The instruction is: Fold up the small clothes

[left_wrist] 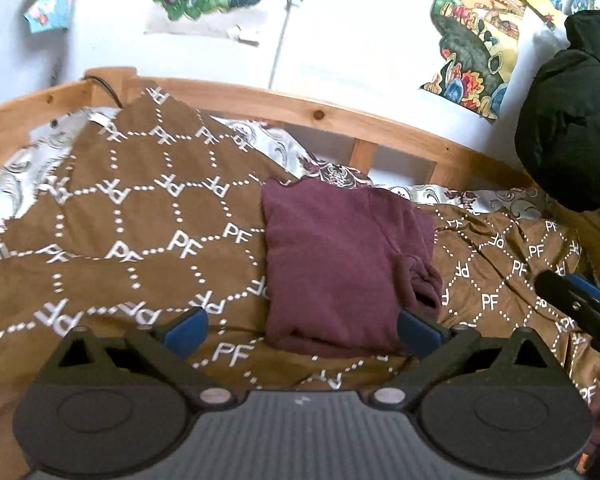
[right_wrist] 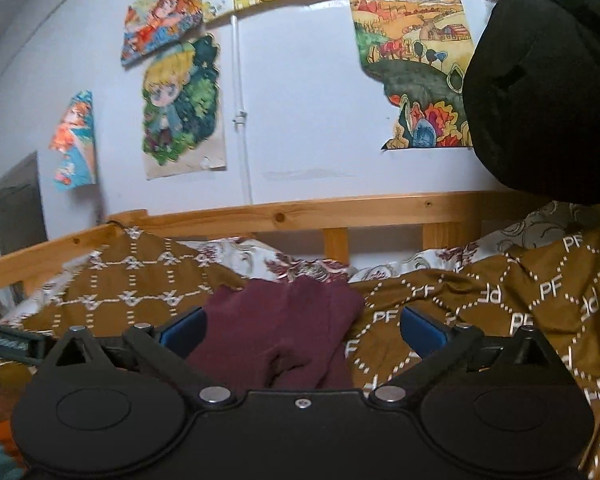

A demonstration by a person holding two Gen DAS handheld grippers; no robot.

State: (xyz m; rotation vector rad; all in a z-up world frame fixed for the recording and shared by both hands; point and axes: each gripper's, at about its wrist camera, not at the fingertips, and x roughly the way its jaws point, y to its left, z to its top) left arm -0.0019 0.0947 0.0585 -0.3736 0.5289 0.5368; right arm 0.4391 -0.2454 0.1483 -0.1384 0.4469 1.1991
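A small maroon garment (left_wrist: 340, 264) lies folded into a rough rectangle on a brown blanket (left_wrist: 132, 216) with white "PF" lettering. A bunched part of it sits at its right edge. My left gripper (left_wrist: 302, 330) is open just above its near edge, holding nothing. In the right wrist view the same maroon garment (right_wrist: 284, 332) lies between and just beyond the blue pads. My right gripper (right_wrist: 302, 330) is open and empty, low over the garment's near side. The right gripper also shows at the right edge of the left wrist view (left_wrist: 580, 308).
A wooden bed rail (left_wrist: 300, 108) runs behind the blanket, with a white wall and coloured drawings (right_wrist: 180, 104) above it. A dark bulky garment (left_wrist: 572, 120) hangs at the right. A patterned white sheet (left_wrist: 332, 172) shows behind the blanket.
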